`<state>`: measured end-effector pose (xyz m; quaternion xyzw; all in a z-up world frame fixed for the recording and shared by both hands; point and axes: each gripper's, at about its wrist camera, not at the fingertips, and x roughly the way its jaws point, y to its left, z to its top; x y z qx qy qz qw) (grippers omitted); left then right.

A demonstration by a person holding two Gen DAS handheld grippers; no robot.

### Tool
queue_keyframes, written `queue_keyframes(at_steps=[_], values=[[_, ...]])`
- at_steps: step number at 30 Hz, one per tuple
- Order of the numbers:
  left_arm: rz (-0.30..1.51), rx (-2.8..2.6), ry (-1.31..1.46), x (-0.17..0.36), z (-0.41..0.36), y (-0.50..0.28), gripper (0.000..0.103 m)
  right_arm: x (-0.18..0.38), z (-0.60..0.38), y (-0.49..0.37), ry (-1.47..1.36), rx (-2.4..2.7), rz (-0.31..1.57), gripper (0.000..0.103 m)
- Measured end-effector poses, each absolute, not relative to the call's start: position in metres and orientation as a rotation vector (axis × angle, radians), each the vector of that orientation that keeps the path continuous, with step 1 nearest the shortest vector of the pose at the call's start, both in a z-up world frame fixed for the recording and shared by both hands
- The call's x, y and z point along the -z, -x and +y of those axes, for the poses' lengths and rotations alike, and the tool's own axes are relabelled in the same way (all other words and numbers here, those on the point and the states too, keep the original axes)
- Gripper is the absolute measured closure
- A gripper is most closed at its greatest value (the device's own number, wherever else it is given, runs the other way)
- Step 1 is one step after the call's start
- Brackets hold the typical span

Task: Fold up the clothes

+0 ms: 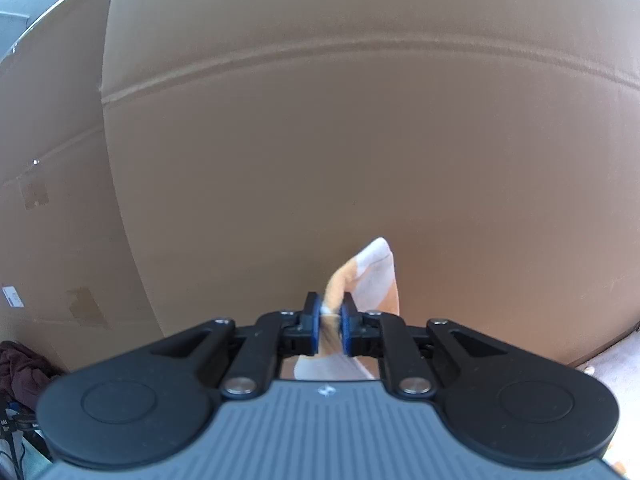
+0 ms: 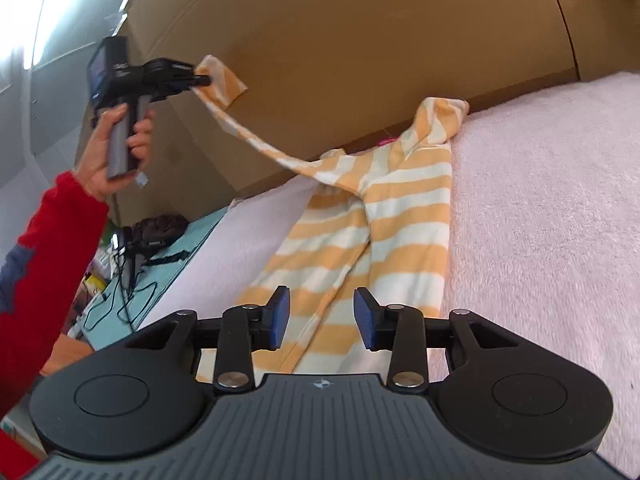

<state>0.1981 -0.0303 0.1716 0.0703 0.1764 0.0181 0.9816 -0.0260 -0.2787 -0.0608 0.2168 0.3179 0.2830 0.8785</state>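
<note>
An orange-and-white striped garment (image 2: 376, 216) lies on a pink fleece blanket (image 2: 540, 200). One sleeve (image 2: 240, 128) is stretched up and to the left, off the bed. My left gripper (image 2: 202, 80) is shut on the sleeve's cuff (image 2: 224, 76). In the left wrist view the cuff (image 1: 372, 272) sticks out past the blue pads of that gripper (image 1: 331, 316). My right gripper (image 2: 322, 312) hovers over the garment's lower part with its jaws apart and nothing between them.
A tall brown cardboard wall (image 2: 360, 40) runs behind the bed and fills the left wrist view (image 1: 320, 140). A hand and red sleeve (image 2: 48, 248) hold the left gripper. Left of the bed sit a teal surface (image 2: 160, 276), cables and a dark bundle (image 2: 160, 228).
</note>
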Motion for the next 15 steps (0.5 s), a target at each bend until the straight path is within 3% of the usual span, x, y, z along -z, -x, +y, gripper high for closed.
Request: queue_keyframes(at_steps=[1, 2, 3, 8, 9, 10, 12, 15], values=[[0.354, -0.033, -0.134, -0.173, -0.033, -0.197, 0.090, 0.066, -0.277, 0.010, -0.464, -0.572, 0.697, 0.064], [0.350, -0.030, -0.131, -0.174, -0.035, -0.195, 0.090, 0.071, -0.277, -0.005, -0.478, -0.554, 0.720, 0.078], [0.347, -0.029, -0.131, -0.174, -0.037, -0.192, 0.090, 0.074, -0.279, -0.019, -0.509, -0.550, 0.740, 0.077], [0.332, -0.018, -0.109, -0.177, -0.050, -0.181, 0.090, 0.077, -0.287, -0.086, -0.654, -0.576, 0.761, 0.056], [0.332, -0.011, -0.104, -0.176, -0.054, -0.179, 0.089, 0.081, -0.286, -0.097, -0.658, -0.560, 0.776, 0.074], [0.332, -0.006, -0.103, -0.175, -0.058, -0.178, 0.089, 0.083, -0.287, -0.105, -0.676, -0.539, 0.784, 0.079], [0.331, 0.018, -0.089, -0.173, -0.066, -0.174, 0.090, 0.082, -0.298, -0.107, -0.775, -0.539, 0.762, 0.063], [0.325, 0.123, -0.033, -0.170, -0.076, -0.164, 0.090, 0.080, -0.316, -0.092, -0.872, -0.549, 0.679, 0.049]])
